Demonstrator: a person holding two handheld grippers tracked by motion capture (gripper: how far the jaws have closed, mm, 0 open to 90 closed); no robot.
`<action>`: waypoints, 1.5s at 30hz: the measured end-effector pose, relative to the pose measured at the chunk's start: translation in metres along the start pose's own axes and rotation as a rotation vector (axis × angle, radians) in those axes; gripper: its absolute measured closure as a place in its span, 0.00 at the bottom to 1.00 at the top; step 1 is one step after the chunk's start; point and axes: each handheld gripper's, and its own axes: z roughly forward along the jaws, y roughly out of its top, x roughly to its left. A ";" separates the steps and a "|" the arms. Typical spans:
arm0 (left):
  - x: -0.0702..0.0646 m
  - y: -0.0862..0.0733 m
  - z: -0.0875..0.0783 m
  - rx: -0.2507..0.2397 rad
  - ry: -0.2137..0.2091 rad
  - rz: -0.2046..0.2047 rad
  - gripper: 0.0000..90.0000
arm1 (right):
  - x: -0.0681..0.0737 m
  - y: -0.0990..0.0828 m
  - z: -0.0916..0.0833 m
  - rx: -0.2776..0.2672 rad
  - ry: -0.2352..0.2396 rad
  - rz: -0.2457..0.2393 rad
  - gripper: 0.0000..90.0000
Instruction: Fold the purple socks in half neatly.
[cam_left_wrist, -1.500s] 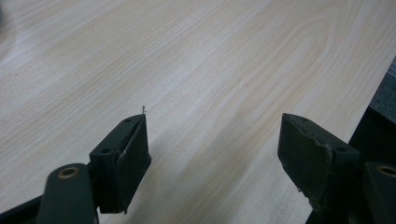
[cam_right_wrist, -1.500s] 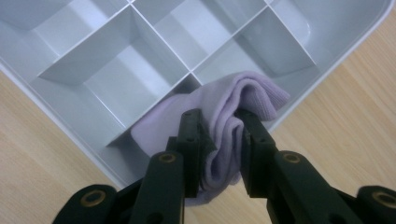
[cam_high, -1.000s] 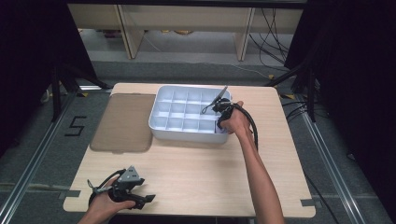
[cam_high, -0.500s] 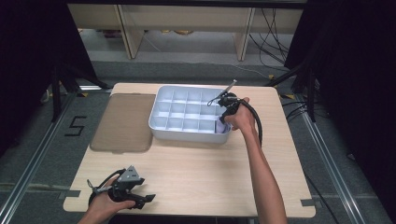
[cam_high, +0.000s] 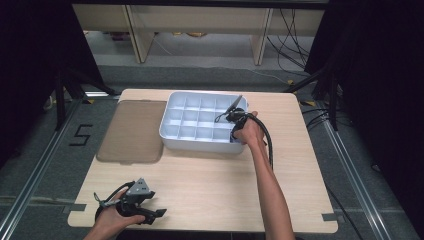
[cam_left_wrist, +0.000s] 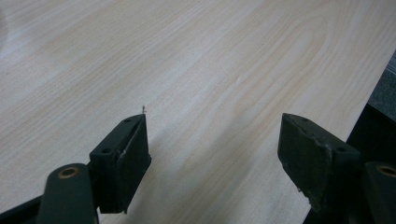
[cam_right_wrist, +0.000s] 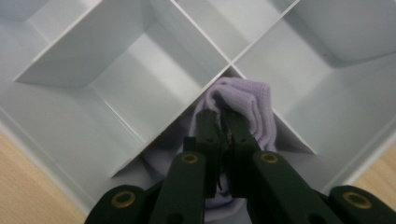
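Observation:
A white divided tray (cam_high: 200, 145) stands at the middle back of the table. My right gripper (cam_high: 233, 132) points down into its front right compartment. In the right gripper view a folded lilac cloth (cam_right_wrist: 254, 106) lies in that compartment. The right gripper (cam_right_wrist: 222, 117) has just been closing, and its jaws now stand almost together, pinching a fold of the cloth. My left gripper (cam_high: 158, 214) rests near the table's front left edge. Seen along its own jaws, the left gripper (cam_left_wrist: 212, 136) is open over bare wood with nothing between the pads.
A flat brown lid (cam_high: 132, 131) lies on the table (cam_high: 210, 185) to the left of the tray. The tray's other compartments look empty. Cables trail from both grippers. Shelving and floor cables lie beyond the far edge.
The right hand has shifted a little at the tray's front right corner and sunk slightly into it. The left hand and its gripper have stayed put.

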 end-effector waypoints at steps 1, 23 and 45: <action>0.000 0.000 0.000 0.000 -0.002 0.002 0.27 | 0.001 0.000 0.003 0.006 0.004 0.016 0.96; 0.000 0.000 0.000 0.002 -0.001 0.008 0.27 | -0.004 -0.010 -0.014 -0.079 0.012 0.048 0.83; 0.002 0.000 0.001 0.014 -0.003 0.009 0.27 | -0.005 -0.021 -0.056 -0.240 0.025 0.056 0.65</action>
